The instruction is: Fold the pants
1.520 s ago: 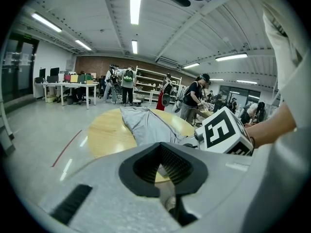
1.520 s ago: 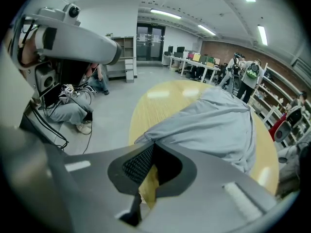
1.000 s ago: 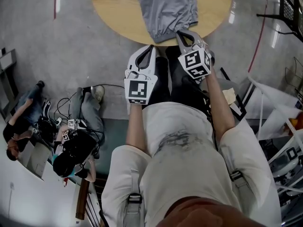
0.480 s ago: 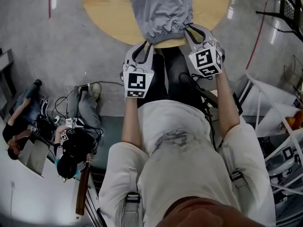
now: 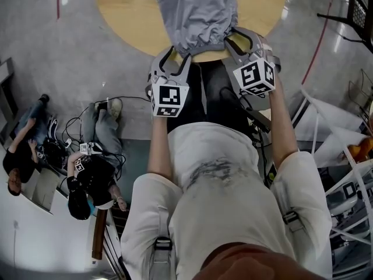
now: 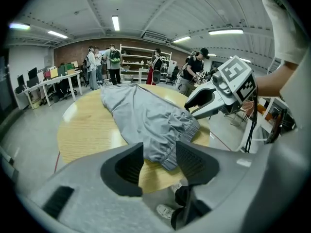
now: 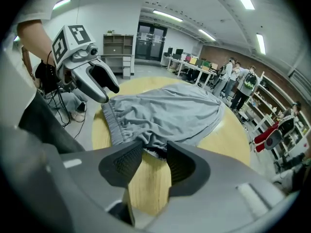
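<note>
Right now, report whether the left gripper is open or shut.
Open: the left gripper has just spread its jaws; the pants waistband shows in the gap, unpinched.

one pants (image 5: 198,10), one table (image 5: 128,10), two grippers (image 5: 176,57) (image 5: 239,37)

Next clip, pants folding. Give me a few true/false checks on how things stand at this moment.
1. Grey pants lie on a round wooden table. True.
2. The waistband points away from the person. False: it lies at the table's near edge, by the person.
3. Both grippers are clamped shut on fabric. False: the left gripper and right gripper have their jaws apart. They have just been opening, and the waistband's ends sit at their tips, unpinched.
4. One gripper is at each end of the waistband. True.
5. Other people are in the room. True.
</note>
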Tool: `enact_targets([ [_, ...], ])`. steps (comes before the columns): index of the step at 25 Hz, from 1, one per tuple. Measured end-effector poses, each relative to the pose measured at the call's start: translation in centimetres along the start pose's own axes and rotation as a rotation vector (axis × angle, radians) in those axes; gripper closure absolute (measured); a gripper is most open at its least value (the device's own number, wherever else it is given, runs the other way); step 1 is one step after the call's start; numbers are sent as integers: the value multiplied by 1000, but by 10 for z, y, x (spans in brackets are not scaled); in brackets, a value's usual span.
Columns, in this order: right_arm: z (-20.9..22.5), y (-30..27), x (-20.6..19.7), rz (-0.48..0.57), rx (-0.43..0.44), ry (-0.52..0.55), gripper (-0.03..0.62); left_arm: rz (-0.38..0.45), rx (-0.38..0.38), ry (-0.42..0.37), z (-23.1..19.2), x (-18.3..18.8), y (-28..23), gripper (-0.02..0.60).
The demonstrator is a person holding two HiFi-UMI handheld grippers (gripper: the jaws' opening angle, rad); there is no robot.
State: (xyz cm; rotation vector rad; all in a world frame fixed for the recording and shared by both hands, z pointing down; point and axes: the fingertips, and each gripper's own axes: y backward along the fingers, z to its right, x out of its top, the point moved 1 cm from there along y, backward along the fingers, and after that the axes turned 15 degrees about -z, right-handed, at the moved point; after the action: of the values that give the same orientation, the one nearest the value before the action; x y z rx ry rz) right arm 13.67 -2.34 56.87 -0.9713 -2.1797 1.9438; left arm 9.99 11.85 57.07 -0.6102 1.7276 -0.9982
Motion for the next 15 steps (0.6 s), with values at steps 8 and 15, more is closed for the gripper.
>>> enact_targets([
  [8, 5, 1, 2, -18, 14, 29, 402, -23, -19, -69, -3, -4, 0, 313],
  [15, 7, -17, -10, -47, 44, 68, 416, -91, 10, -122, -3, -3, -23, 324],
])
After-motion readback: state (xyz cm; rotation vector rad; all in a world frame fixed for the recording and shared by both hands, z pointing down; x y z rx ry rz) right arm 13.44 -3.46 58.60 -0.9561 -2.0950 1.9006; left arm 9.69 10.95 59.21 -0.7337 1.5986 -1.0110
